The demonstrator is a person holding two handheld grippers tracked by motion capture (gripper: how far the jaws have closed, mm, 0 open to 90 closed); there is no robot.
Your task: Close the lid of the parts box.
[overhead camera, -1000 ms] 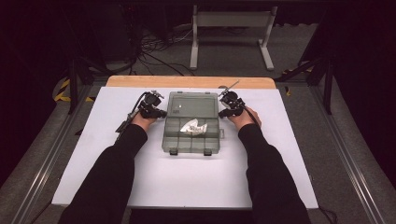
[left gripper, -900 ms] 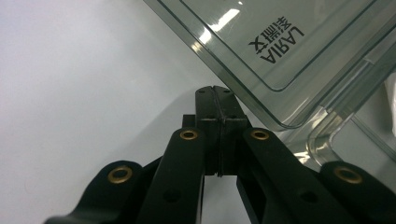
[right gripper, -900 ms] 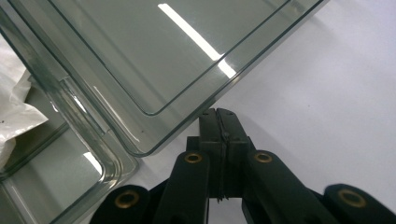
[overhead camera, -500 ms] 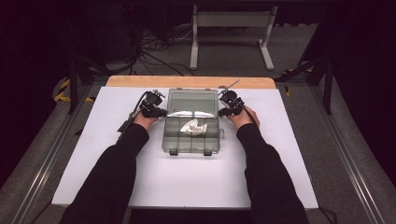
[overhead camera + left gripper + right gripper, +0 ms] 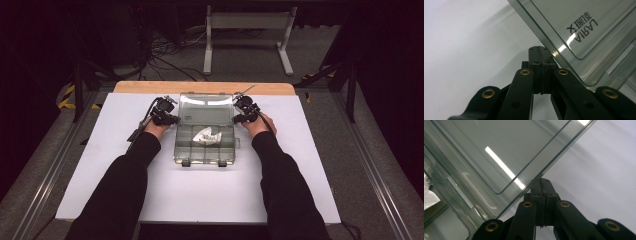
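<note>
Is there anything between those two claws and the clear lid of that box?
Nothing visible. The left claw and right claw, both shut, sit right at the raised lid's side edges; whether they touch it is unclear.

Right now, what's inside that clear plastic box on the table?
The organizer box has its lid raised. A crumpled white item lies in a middle compartment. The other compartments look empty, though glare hides small contents.

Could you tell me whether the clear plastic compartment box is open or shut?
Open: the clear plastic compartment box's transparent lid stands raised behind its tray.
</note>
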